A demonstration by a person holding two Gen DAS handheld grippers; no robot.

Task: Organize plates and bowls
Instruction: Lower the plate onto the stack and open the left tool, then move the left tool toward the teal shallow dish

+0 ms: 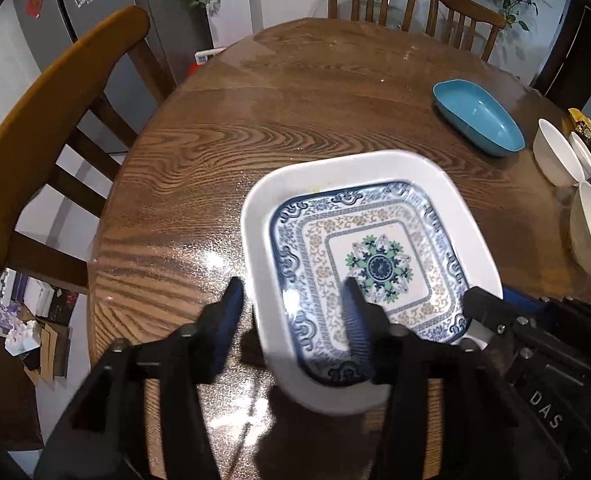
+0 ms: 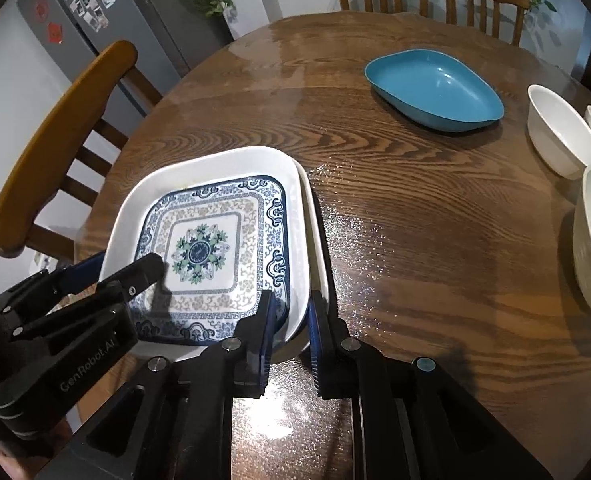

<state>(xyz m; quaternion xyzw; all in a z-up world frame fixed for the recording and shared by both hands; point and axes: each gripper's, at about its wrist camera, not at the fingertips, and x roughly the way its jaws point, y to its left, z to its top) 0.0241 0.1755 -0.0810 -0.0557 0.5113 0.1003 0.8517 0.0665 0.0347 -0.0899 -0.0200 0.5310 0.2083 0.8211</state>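
Currently noted: left hand-held gripper (image 1: 295,312) spread wide astride the near-left rim of the white square dish (image 1: 267,196), one finger outside, one over the patterned plate (image 1: 379,266) nested inside, not visibly clamped; right hand-held gripper (image 2: 289,320) closed to a narrow gap on the dish's near-right rim, contact apparent. Judged step: two-handed handling of the nested stack at the near-left of the worktop (image 2: 415,240), blue dish (image 2: 435,88) and white bowls (image 2: 559,132) well apart to the right. Next called for: firm left grip, level carry.
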